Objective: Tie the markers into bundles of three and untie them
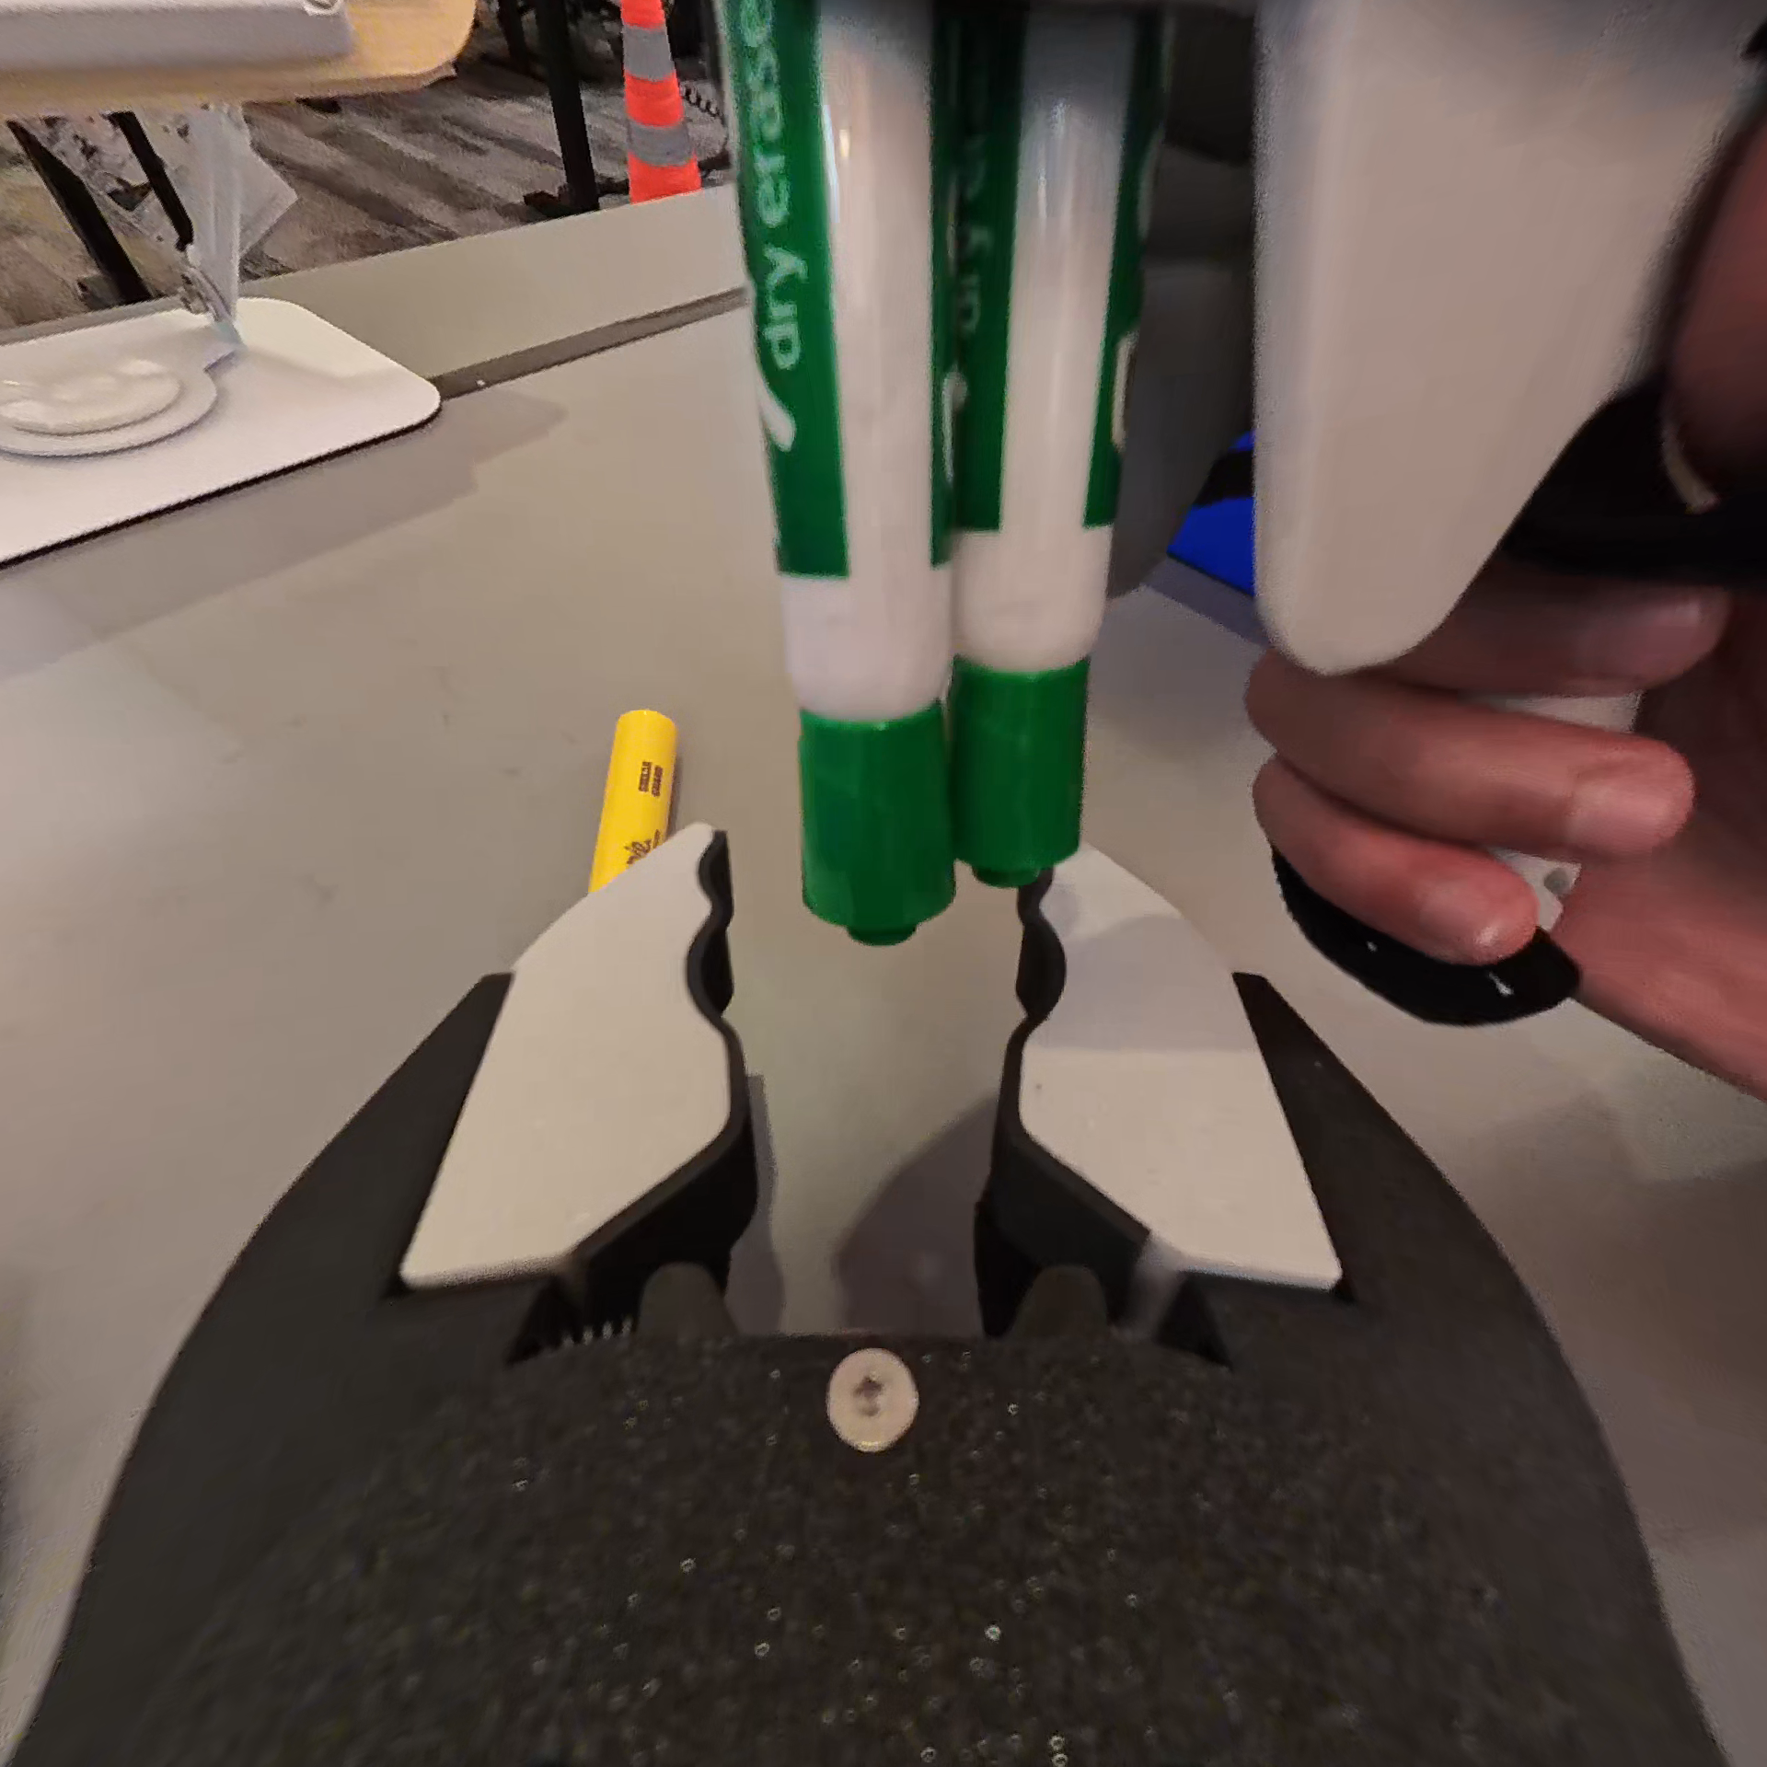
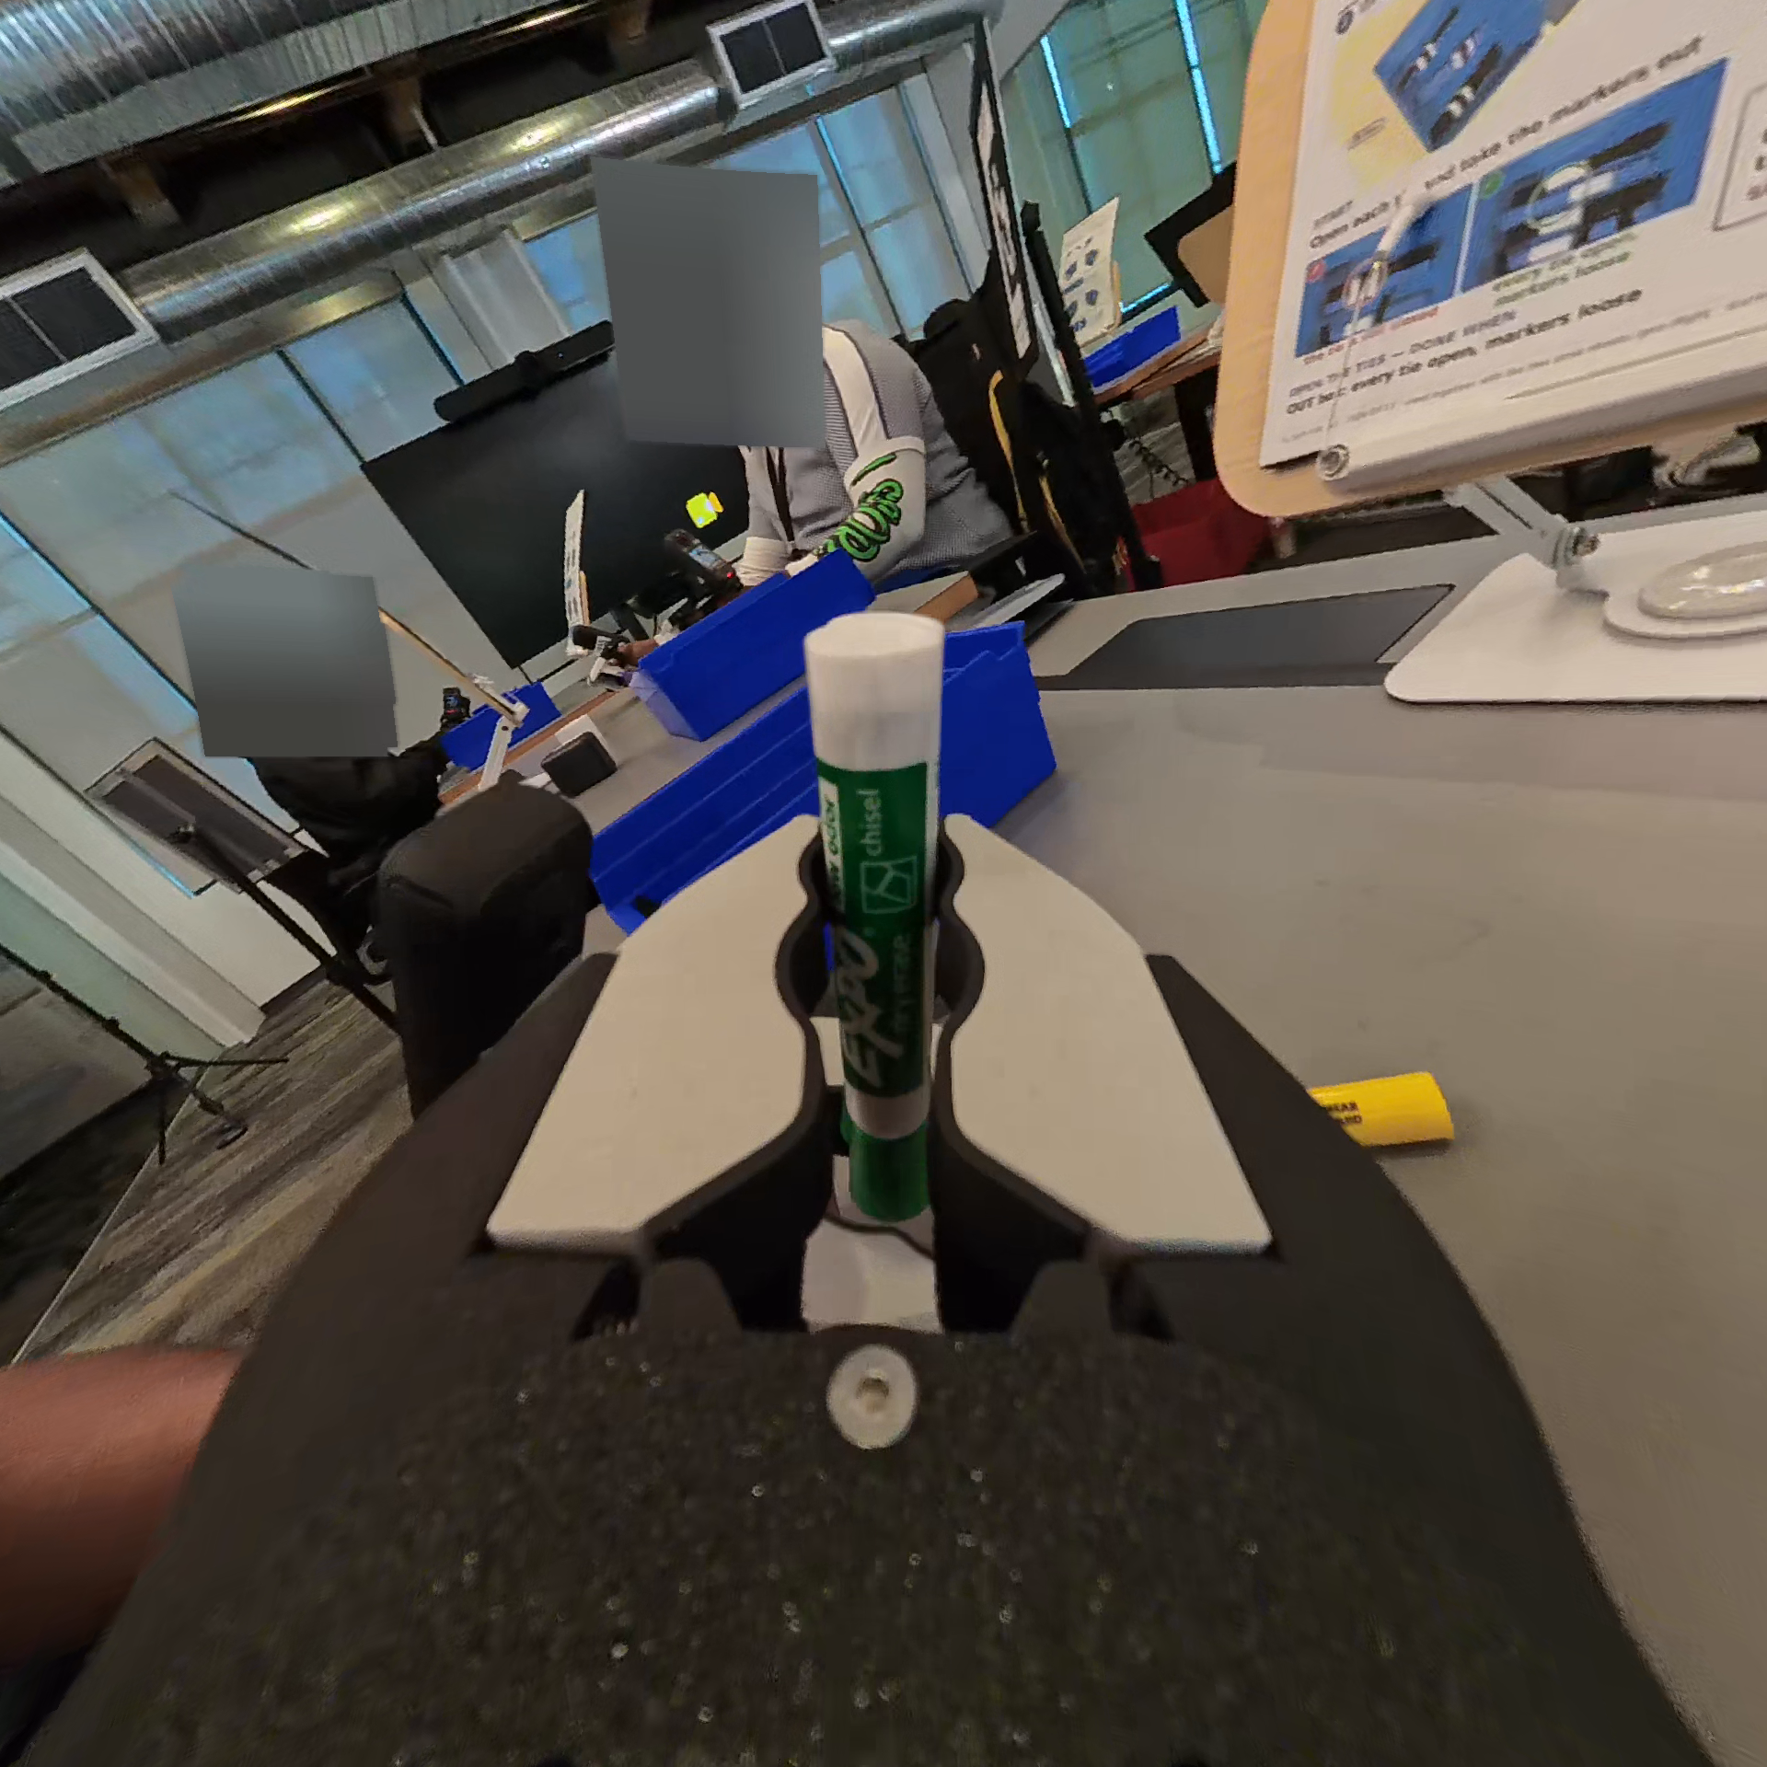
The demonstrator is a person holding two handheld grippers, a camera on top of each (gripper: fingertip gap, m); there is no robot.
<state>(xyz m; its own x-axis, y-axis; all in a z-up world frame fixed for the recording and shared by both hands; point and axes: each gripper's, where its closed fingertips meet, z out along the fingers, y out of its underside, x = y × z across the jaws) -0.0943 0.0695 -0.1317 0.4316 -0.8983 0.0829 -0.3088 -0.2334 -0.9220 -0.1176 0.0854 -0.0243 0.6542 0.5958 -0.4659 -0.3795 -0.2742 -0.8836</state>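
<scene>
Green-and-white markers (image 1: 861, 574) hang cap-down from above in the left wrist view; two show side by side, with the edge of a third behind them. My right gripper (image 2: 884, 841) is shut on them; its view shows one marker (image 2: 875, 727) upright between the fingers. Its white body (image 1: 1434, 335) and the hand holding it (image 1: 1434, 813) show at the right of the left wrist view. My left gripper (image 1: 880, 861) is open and empty, its fingertips just below and either side of the green caps. A yellow marker (image 1: 636, 794) lies on the grey table (image 1: 287, 861).
A blue bin (image 2: 813, 765) stands at the table's far edge. A white stand base (image 2: 1578, 631) carries a tilted board with an instruction sheet (image 2: 1530, 239); the base also shows in the left wrist view (image 1: 239, 411). The yellow marker (image 2: 1382, 1107) lies to the right. People sit at tables beyond. About 11 cm separates my left fingertips from my right.
</scene>
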